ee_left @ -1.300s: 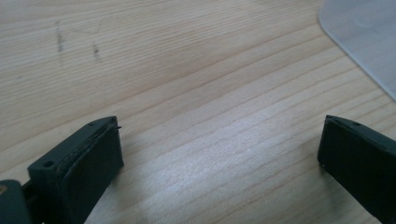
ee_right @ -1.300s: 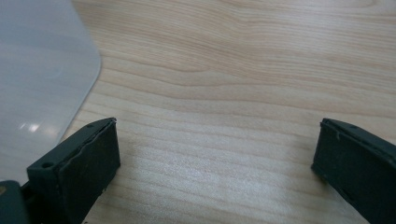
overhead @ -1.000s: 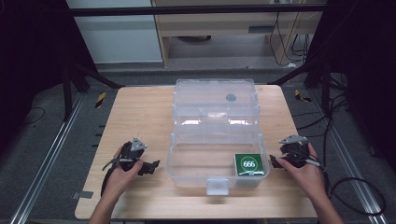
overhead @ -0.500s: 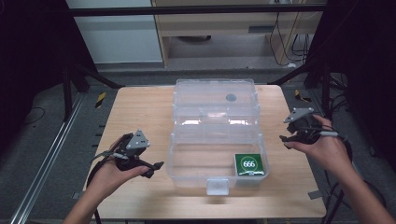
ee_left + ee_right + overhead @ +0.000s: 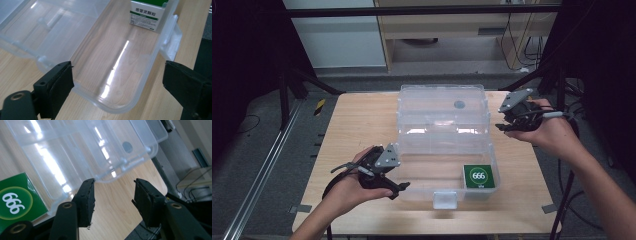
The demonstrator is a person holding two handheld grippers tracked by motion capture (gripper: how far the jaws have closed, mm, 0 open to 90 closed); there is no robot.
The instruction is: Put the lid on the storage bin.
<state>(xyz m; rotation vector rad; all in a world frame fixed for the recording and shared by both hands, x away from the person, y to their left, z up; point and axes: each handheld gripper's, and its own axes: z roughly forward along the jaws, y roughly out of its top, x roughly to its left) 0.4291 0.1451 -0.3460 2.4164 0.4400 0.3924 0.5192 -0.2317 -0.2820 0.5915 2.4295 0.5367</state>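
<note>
A clear plastic box point(image 5: 432, 165) stands in the middle of the wooden table with its lid point(image 5: 442, 107) flung open at the back. A green carton marked 666 point(image 5: 479, 176) lies in the box's front right corner, and shows as the carton point(image 5: 146, 15) and the carton point(image 5: 17, 200) in the gripper views. My left gripper point(image 5: 398, 188) hovers at the box's front left corner; the left gripper point(image 5: 118, 72) is open wide, has just been closing slightly and holds nothing. My right gripper point(image 5: 503, 127) hangs raised beside the lid's right edge; the right gripper point(image 5: 114, 182) has just been closing, still open and empty.
The wooden table point(image 5: 362, 125) has bare room left and right of the box. A white latch tab point(image 5: 445, 199) sticks out at the box's front. Black frame posts point(image 5: 287, 95) and cables point(image 5: 522, 30) stand around the table.
Both hands have lifted off the table. The right gripper rose and went back from the box's front right to beside the lid. The left gripper came up near the box's front left corner.
</note>
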